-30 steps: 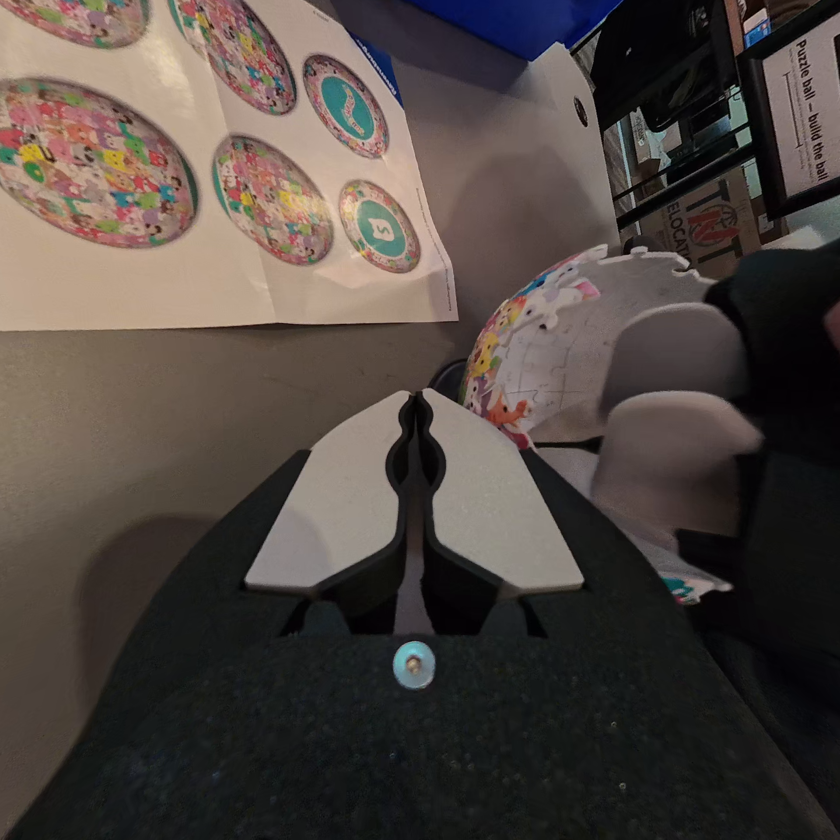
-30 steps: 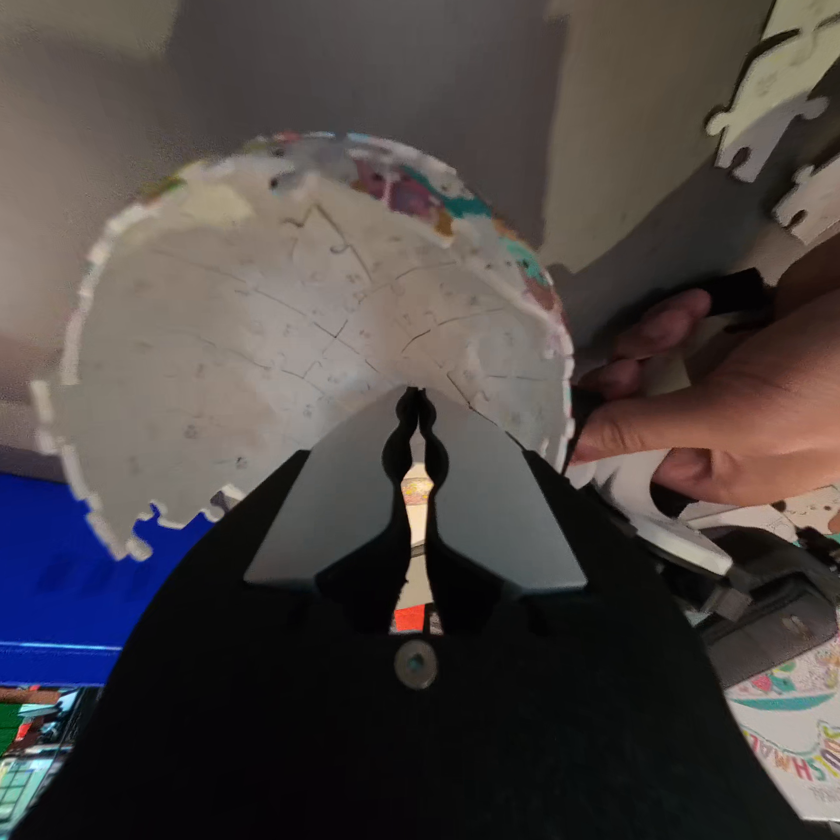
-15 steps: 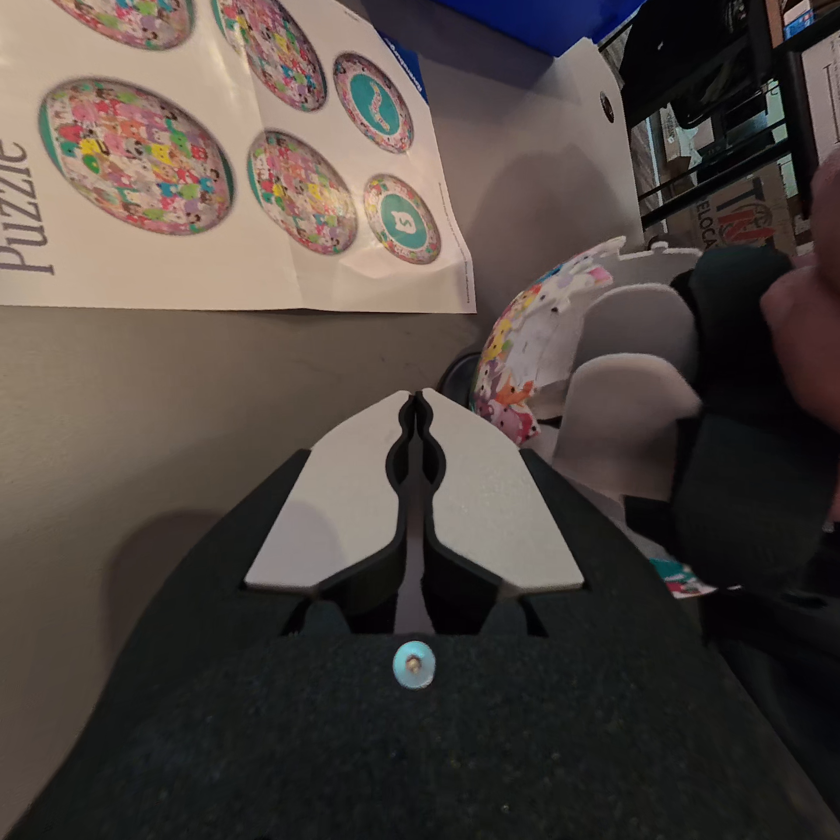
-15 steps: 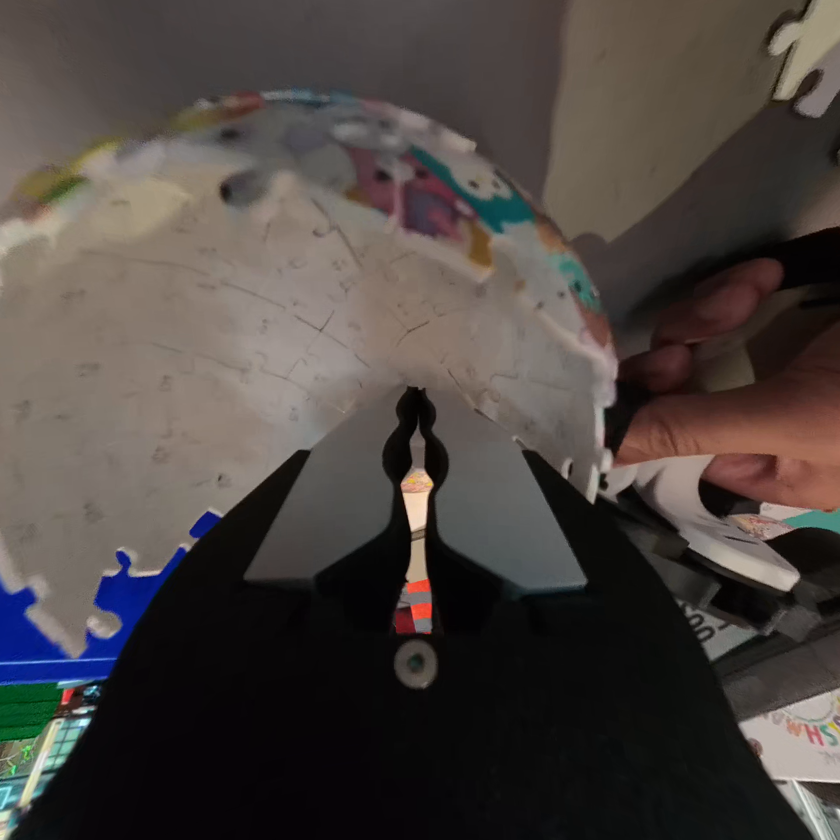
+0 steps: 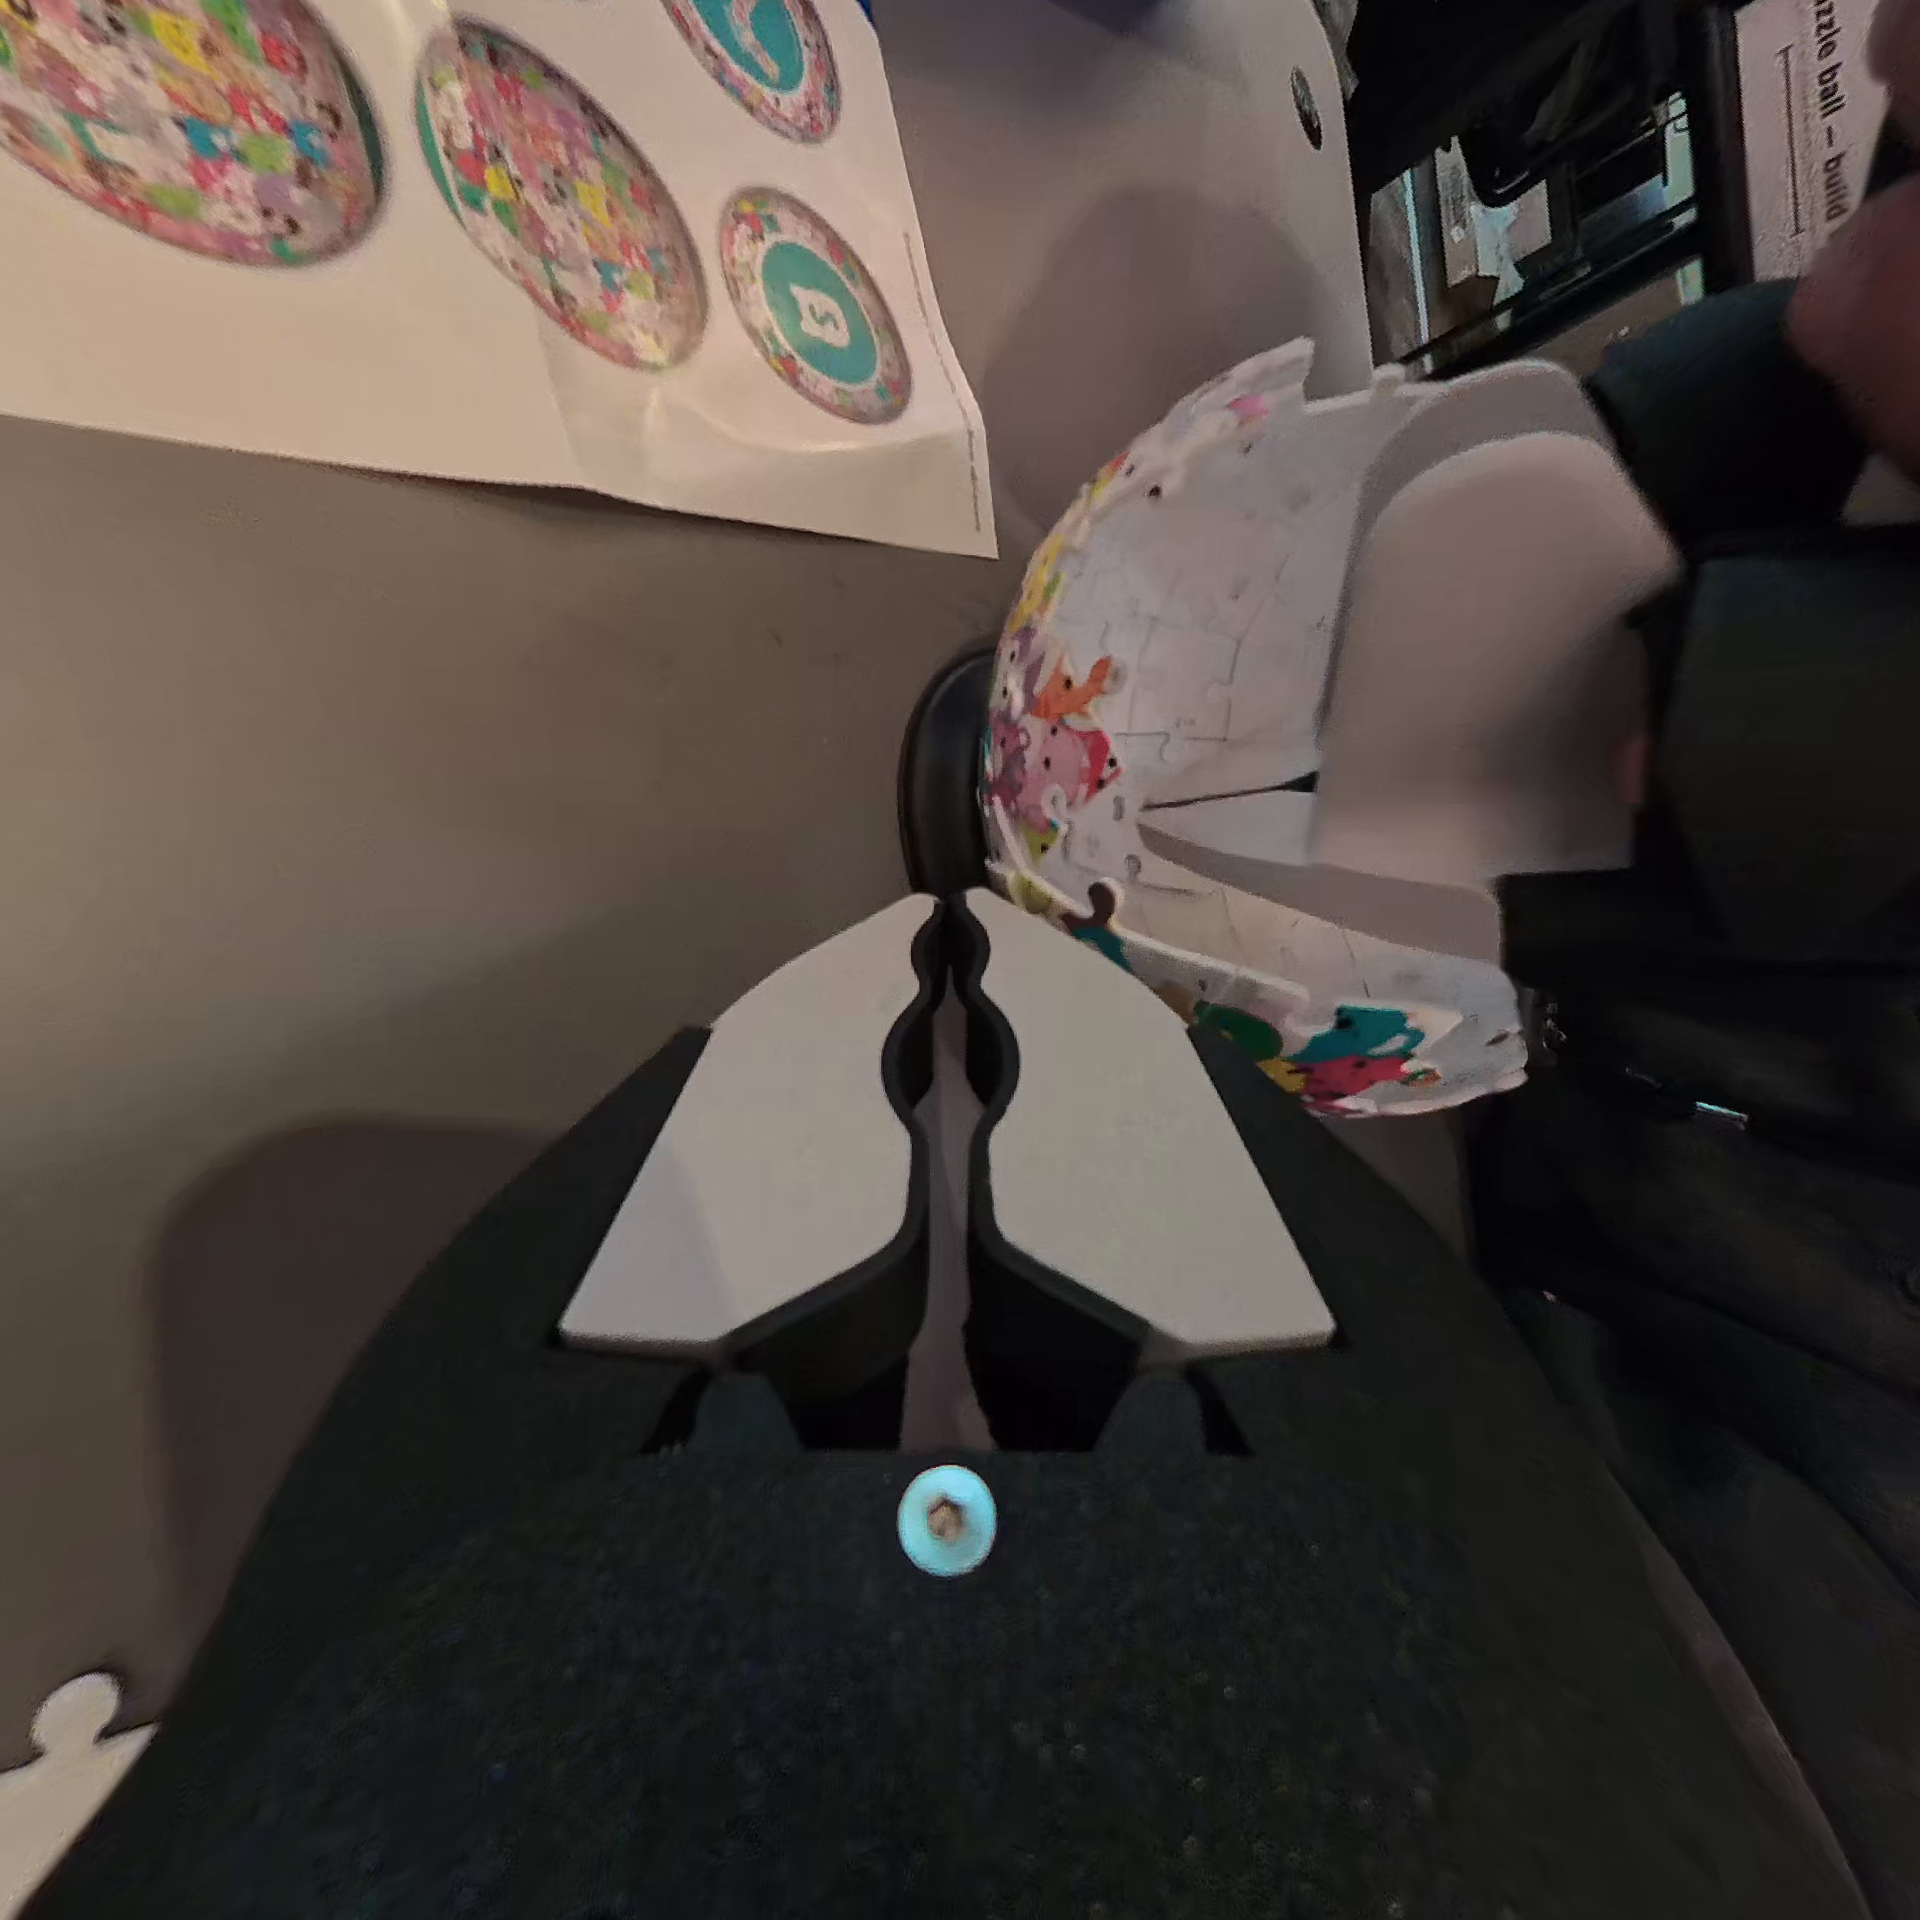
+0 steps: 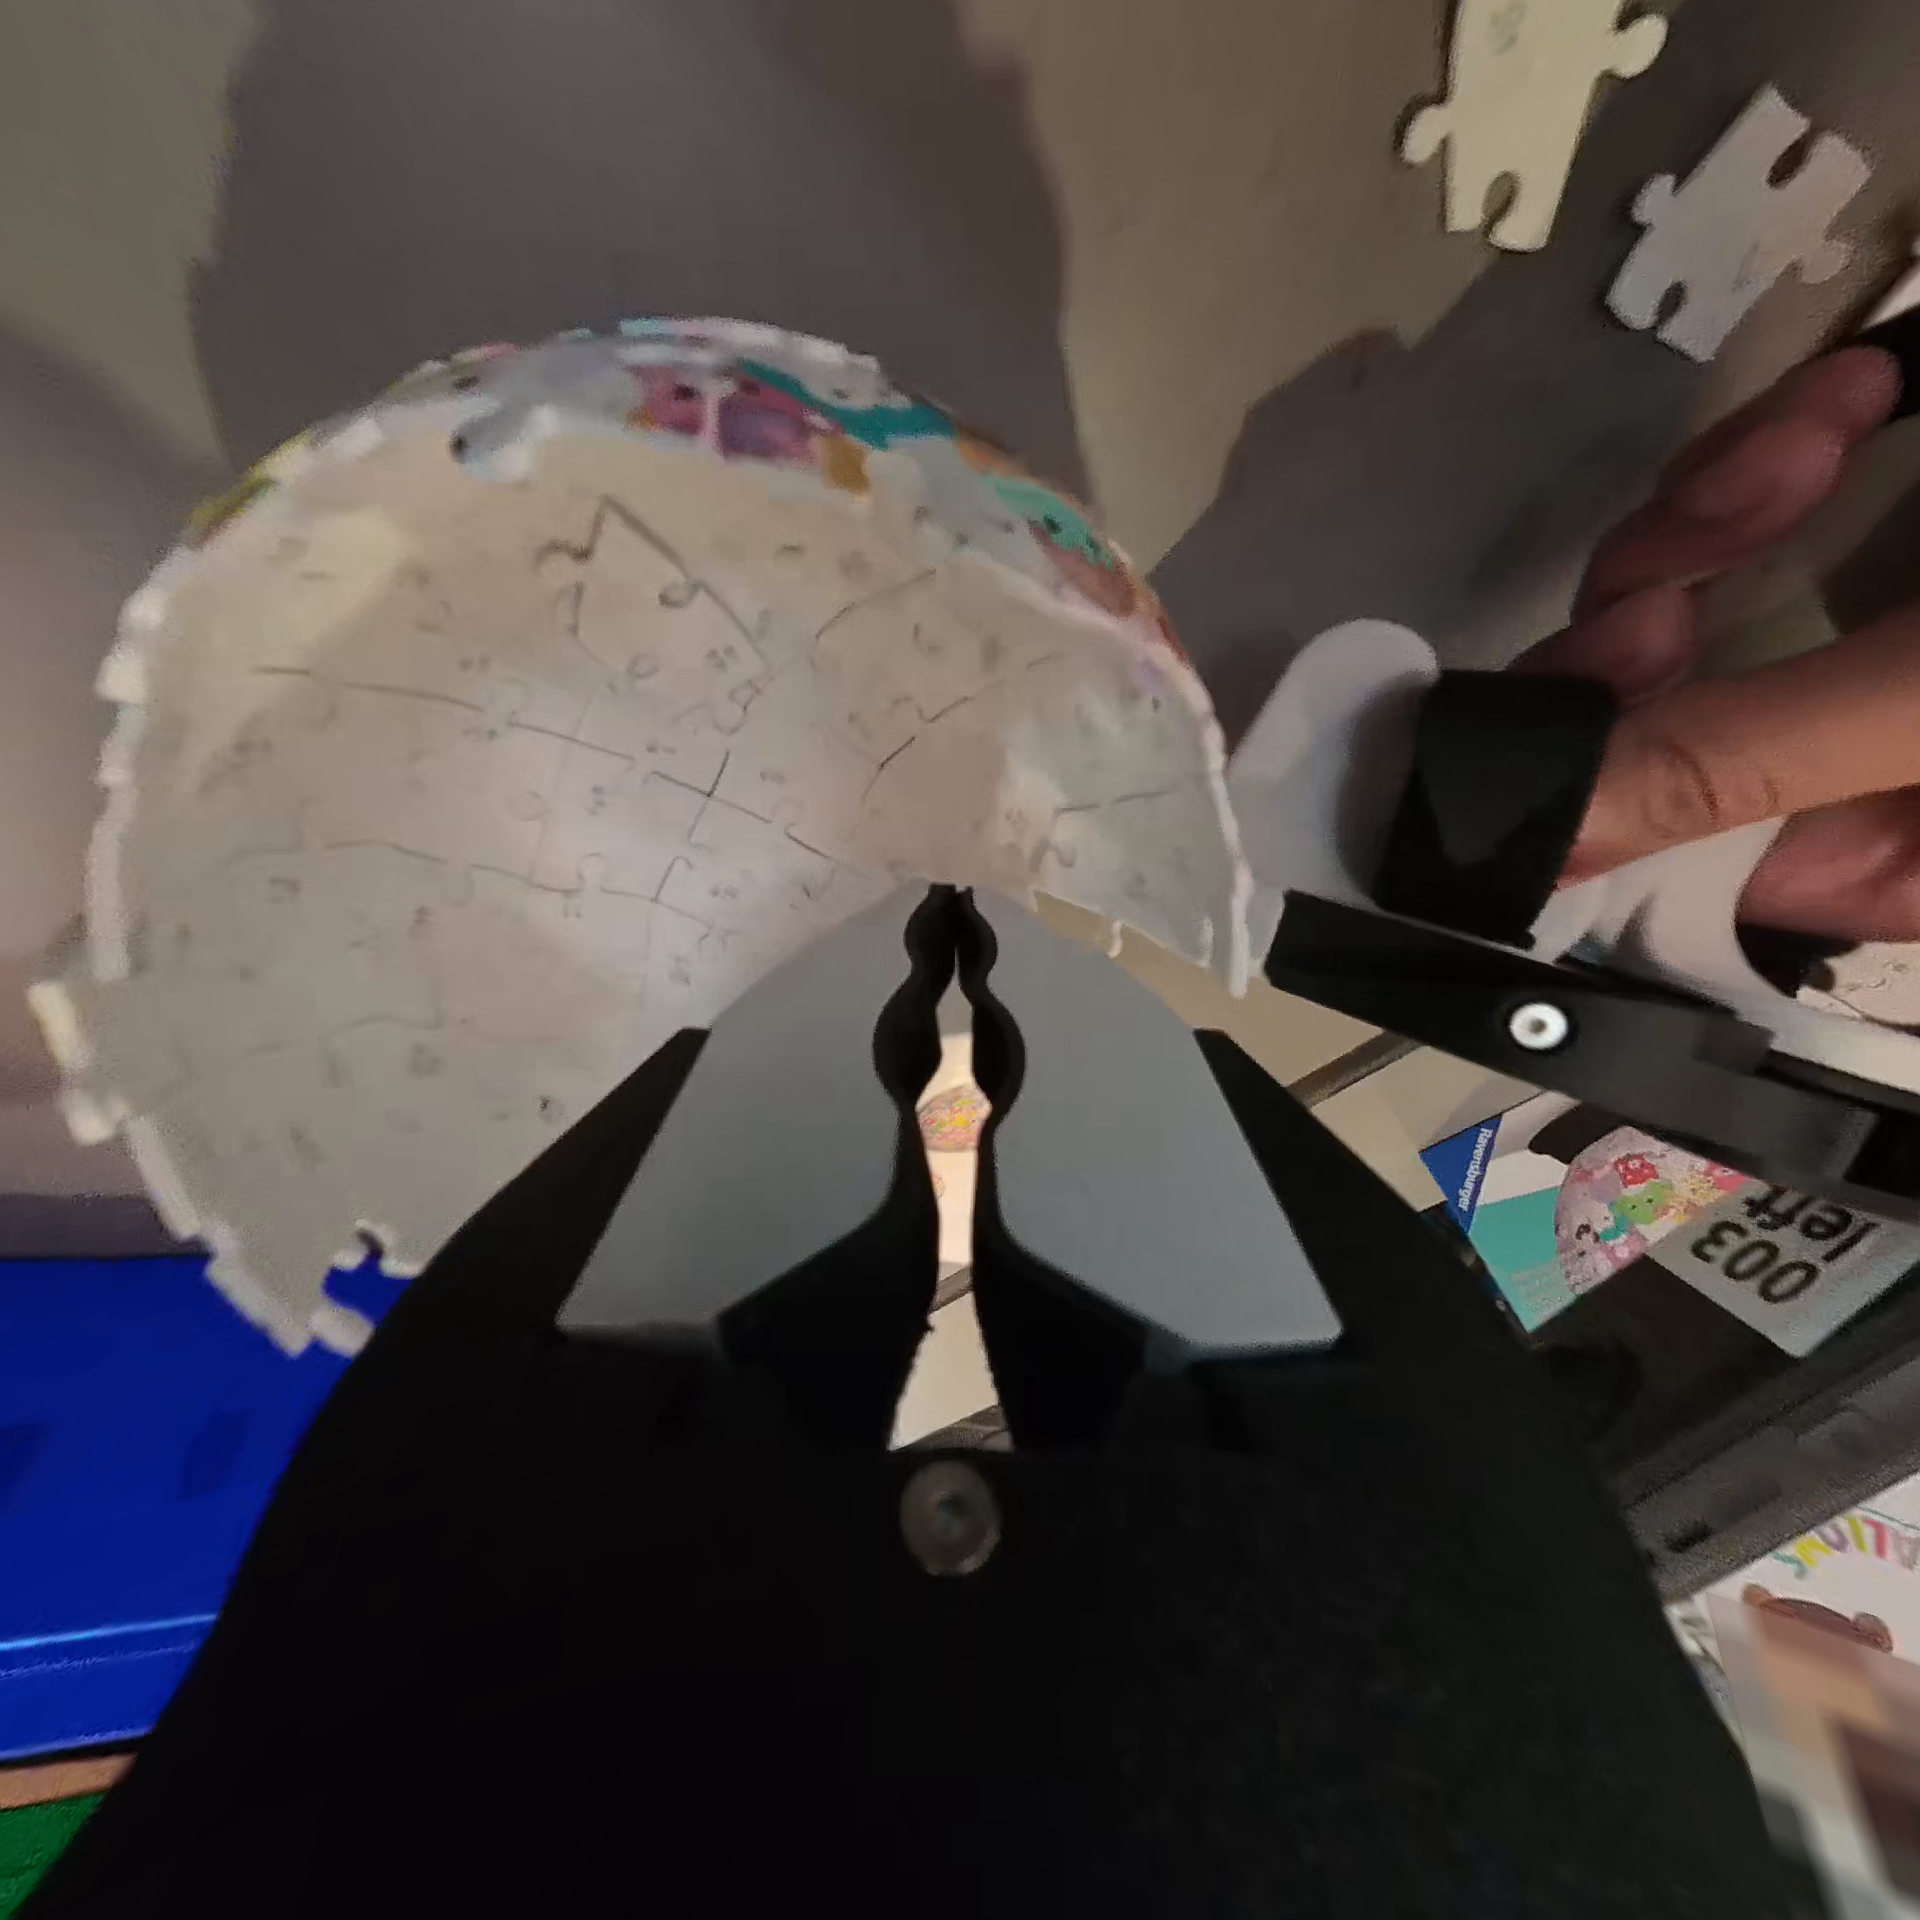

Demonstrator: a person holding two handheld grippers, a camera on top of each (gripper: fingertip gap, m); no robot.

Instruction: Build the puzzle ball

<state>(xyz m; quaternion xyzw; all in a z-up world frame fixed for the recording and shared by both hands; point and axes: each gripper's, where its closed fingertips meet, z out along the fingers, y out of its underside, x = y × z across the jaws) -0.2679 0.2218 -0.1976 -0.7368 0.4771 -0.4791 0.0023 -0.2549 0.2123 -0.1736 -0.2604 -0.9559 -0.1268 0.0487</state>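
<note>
The part-built puzzle ball (image 6: 582,790) is an open shell, white inside and brightly patterned outside. My right gripper (image 6: 951,896) is shut on its near rim and holds it above the grey table. In the left wrist view the shell (image 5: 1174,665) is to the right, with the right gripper's white fingers (image 5: 1455,644) on it. My left gripper (image 5: 951,909) is shut, its tips just left of the shell's lower rim. A pale strip shows in its slit; I cannot tell what it is. The left gripper also shows in the right wrist view (image 6: 1262,940), held by a hand (image 6: 1745,748).
A white sheet (image 5: 468,260) with pictures of the ball lies on the grey table (image 5: 364,779). A black ring (image 5: 935,769) stands behind the shell. Loose white pieces (image 6: 1507,104) (image 6: 1745,229) (image 5: 62,1725) lie about. A blue box (image 6: 104,1455) and the puzzle box (image 6: 1558,1226) lie beyond. My left and right fingertips are right by each other.
My left gripper has moved in toward the shell, so its tips now lie by the lower rim. The right gripper has turned the shell, which still sits in its jaws.
</note>
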